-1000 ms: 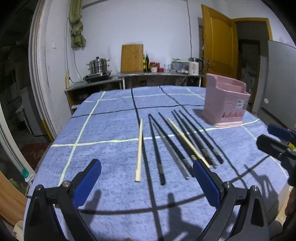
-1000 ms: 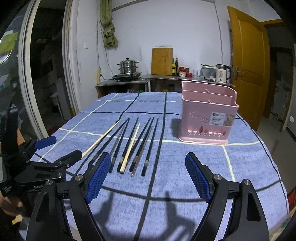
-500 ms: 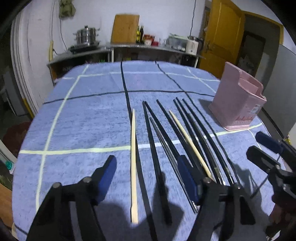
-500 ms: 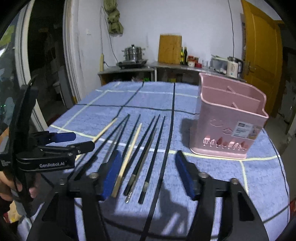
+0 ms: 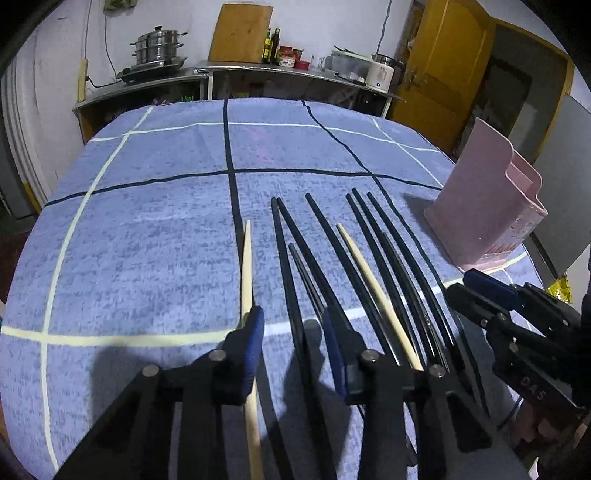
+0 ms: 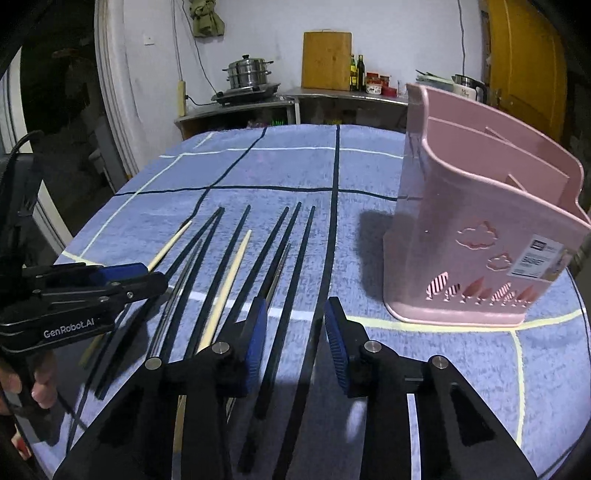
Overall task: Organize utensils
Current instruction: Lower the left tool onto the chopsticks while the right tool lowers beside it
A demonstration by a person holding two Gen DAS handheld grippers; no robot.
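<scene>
Several black chopsticks (image 5: pixel 354 251) and two pale wooden ones (image 5: pixel 246 266) lie side by side on the blue checked tablecloth (image 5: pixel 147 240). A pink utensil holder (image 5: pixel 491 206) (image 6: pixel 480 240) stands upright to their right. My left gripper (image 5: pixel 293 328) hovers low over the near ends, its jaws closing around one black chopstick (image 5: pixel 290 280) without pressing on it. The pale chopstick passes under its left finger. My right gripper (image 6: pixel 295 317) is closing over the rightmost black chopsticks (image 6: pixel 301 266), its pads apart from them. Each gripper shows in the other's view: the right gripper (image 5: pixel 480 291) and the left gripper (image 6: pixel 140 277).
Behind the table, a counter (image 5: pixel 280 74) carries a steel steamer pot (image 5: pixel 159 48), a wooden cutting board (image 5: pixel 240 33), bottles and a kettle (image 5: pixel 380 72). A yellow door (image 5: pixel 443 66) is at the back right. A hand (image 6: pixel 40 384) holds the left gripper.
Both grippers have moved forward and down toward the near ends of the chopsticks, tilting more steeply. Their jaws have narrowed from wide open to a small gap.
</scene>
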